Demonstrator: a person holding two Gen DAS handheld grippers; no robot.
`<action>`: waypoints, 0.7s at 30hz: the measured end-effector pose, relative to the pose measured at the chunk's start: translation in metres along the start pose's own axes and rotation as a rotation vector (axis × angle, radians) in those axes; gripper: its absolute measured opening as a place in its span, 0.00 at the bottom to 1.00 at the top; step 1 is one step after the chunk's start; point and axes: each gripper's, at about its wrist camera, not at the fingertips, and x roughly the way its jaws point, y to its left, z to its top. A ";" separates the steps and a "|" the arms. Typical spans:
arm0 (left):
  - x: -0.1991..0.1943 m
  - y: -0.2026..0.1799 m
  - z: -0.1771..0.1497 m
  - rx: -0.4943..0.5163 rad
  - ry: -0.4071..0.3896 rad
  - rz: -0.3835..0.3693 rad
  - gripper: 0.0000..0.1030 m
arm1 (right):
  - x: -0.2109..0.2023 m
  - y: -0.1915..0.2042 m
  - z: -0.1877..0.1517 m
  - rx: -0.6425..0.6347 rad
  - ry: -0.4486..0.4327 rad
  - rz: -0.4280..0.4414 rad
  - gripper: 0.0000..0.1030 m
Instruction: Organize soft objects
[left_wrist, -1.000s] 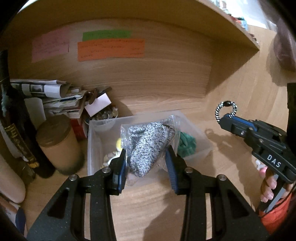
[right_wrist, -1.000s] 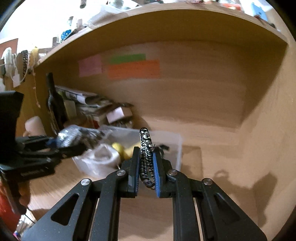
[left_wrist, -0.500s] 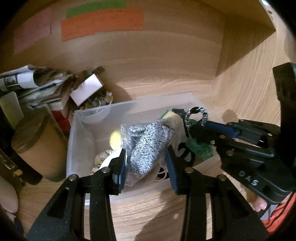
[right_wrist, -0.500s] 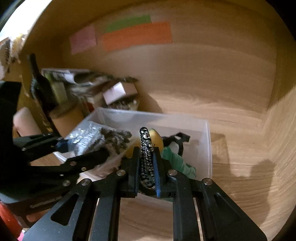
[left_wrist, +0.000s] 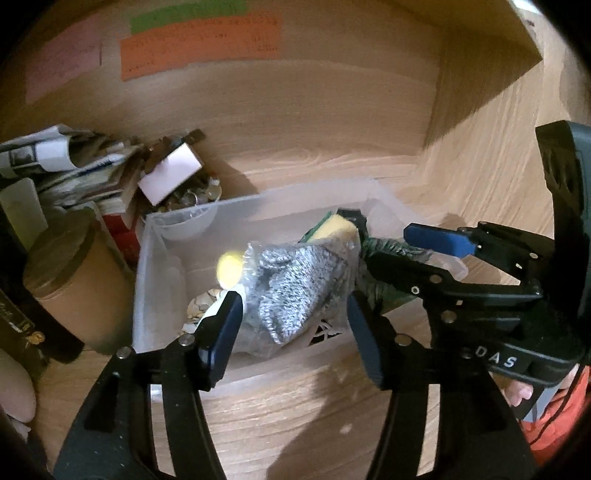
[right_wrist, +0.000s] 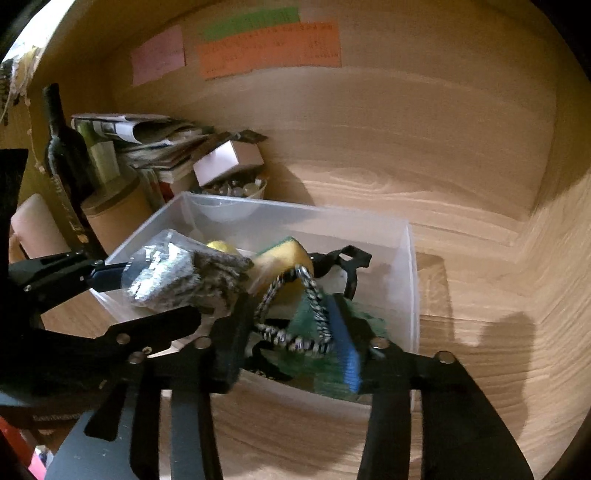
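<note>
A clear plastic bin (left_wrist: 255, 206) (right_wrist: 410, 258) stands on the wooden shelf. It holds a yellow-green sponge (right_wrist: 284, 258), a green cloth (right_wrist: 332, 354), a black strap and a yellow ball (left_wrist: 229, 267). My left gripper (left_wrist: 293, 314) has opened wide around a bagged grey knit item (left_wrist: 295, 284) (right_wrist: 177, 277), which sits over the bin. My right gripper (right_wrist: 291, 332) is open over the bin's right part, and the black-and-white cord loop (right_wrist: 295, 332) drops between its fingers.
At the left stand a cardboard tube (left_wrist: 62, 280), a dark bottle (right_wrist: 62, 155), stacked newspapers (left_wrist: 62, 166) and a small bowl of bits with a white box (left_wrist: 170, 177). Coloured notes are stuck on the back wall (right_wrist: 269, 48). The shelf's side wall (right_wrist: 554, 258) stands at the right.
Both grippers came down over the bin and opened. The cord loop slipped out of my right gripper's hold, and the left fingers spread away from the bagged knit item.
</note>
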 end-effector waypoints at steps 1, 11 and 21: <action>-0.005 0.000 0.000 0.002 -0.012 0.000 0.58 | -0.003 0.000 0.001 -0.001 -0.008 0.000 0.43; -0.070 0.005 0.009 -0.037 -0.176 0.018 0.61 | -0.060 0.004 0.014 -0.001 -0.146 0.000 0.44; -0.150 -0.006 0.007 -0.034 -0.384 0.073 0.70 | -0.148 0.012 0.015 -0.017 -0.377 -0.016 0.54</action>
